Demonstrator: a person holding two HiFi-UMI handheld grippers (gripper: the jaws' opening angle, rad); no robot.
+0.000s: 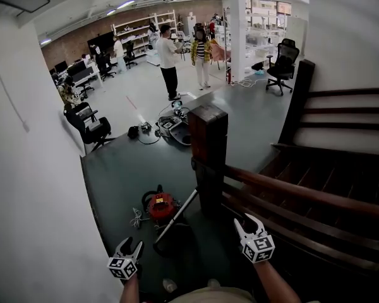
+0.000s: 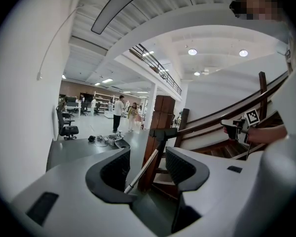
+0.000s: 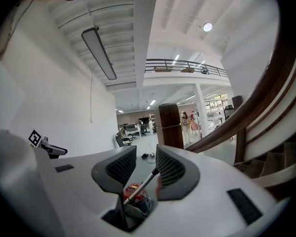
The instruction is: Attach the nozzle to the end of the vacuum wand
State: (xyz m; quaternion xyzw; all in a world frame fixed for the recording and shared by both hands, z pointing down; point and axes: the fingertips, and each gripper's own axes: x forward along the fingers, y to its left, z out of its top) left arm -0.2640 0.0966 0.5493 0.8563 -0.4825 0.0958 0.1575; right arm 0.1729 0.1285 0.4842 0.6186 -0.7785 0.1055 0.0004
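Note:
A red canister vacuum sits on the dark floor below me. Its silver wand leans up against the wooden newel post. In the left gripper view the wand ends in a black crosspiece against the post; I cannot tell whether that is the nozzle. My left gripper hangs at the lower left, open and empty, well short of the wand. My right gripper hovers beside the post, shut with nothing in it. The vacuum and wand lie beyond its jaws.
A wooden staircase with a handrail rises to the right. A white wall closes the left side. Cables and gear lie on the floor beyond the post, near an office chair. People stand far off.

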